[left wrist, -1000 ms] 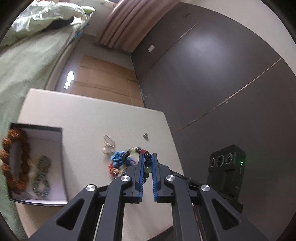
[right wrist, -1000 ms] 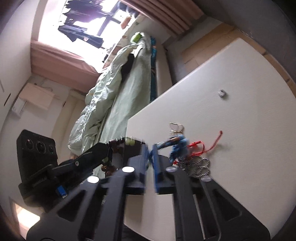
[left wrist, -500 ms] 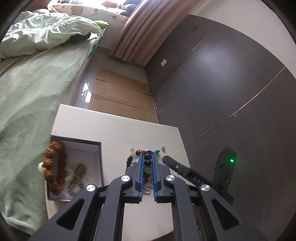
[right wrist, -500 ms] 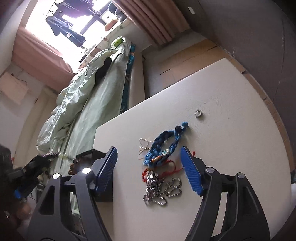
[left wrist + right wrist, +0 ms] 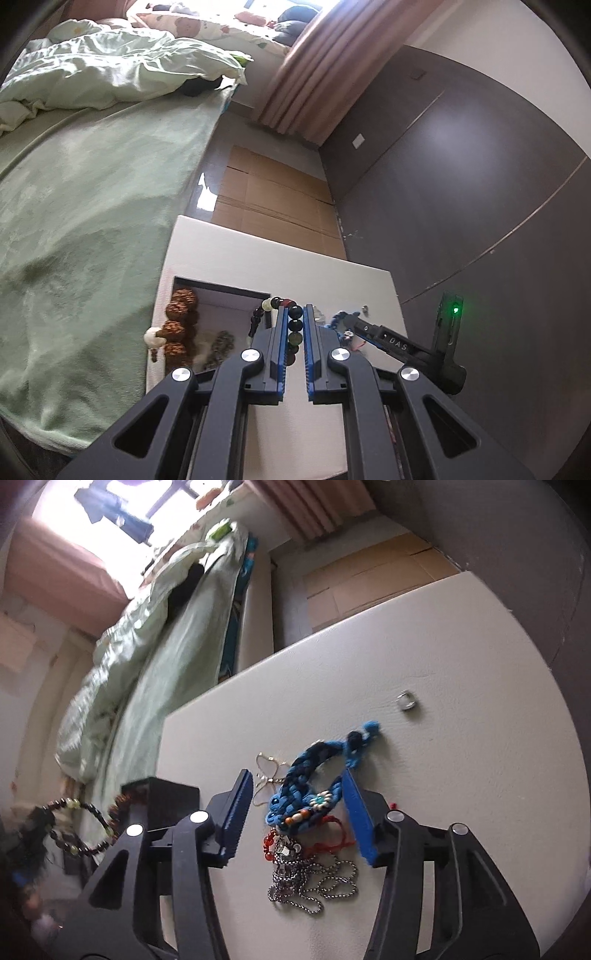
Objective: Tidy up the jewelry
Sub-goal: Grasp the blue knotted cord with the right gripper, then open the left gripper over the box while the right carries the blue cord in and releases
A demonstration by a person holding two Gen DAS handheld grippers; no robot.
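My left gripper is shut on a beaded bracelet of dark, green and red beads, held above the black box with a white inside. A brown seed bracelet and a grey chain bracelet lie in the box. In the right wrist view the same beaded bracelet hangs at far left. My right gripper straddles the blue braided bracelet on the white table. Its jaws are closing; the left pad still stands clear of the braid.
Beside the blue bracelet lie a wire butterfly piece, a red cord bracelet and a silver ball chain. A small ring sits further back. A green-covered bed runs along the table's left side; a dark wall is right.
My left gripper carried the beaded bracelet off the pile and over to the box. My right gripper opened wide, came down around the blue bracelet, and its jaws have narrowed.
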